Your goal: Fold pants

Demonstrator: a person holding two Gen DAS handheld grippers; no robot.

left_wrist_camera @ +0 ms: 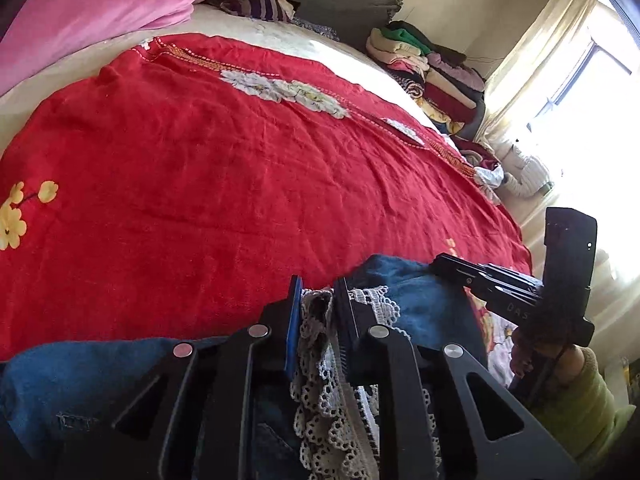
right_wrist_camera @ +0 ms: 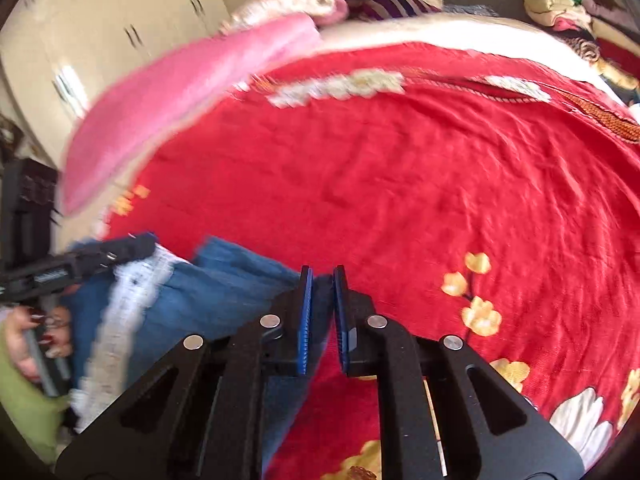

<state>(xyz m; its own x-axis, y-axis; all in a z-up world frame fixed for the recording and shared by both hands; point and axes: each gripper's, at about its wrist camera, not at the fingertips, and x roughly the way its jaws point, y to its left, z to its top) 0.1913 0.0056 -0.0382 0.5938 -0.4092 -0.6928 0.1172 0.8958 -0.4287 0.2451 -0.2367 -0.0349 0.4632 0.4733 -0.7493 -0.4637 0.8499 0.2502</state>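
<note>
The left gripper point(left_wrist_camera: 316, 300) has its jaws clamped on the white lace trim point(left_wrist_camera: 320, 360) of blue pants point(left_wrist_camera: 420, 300) at six o'clock on the red bedspread point(left_wrist_camera: 220, 168).

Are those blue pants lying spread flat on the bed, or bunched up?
Bunched up. The blue pants sit in rumpled folds at the red bedspread's near edge, lace trim crumpled.

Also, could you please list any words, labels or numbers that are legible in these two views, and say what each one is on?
"DAS": pale embossed letters on the black body of the right gripper, cut off at its edge, so likely incomplete.
Nothing else is legible; the pants and red bedspread carry no text.
</note>
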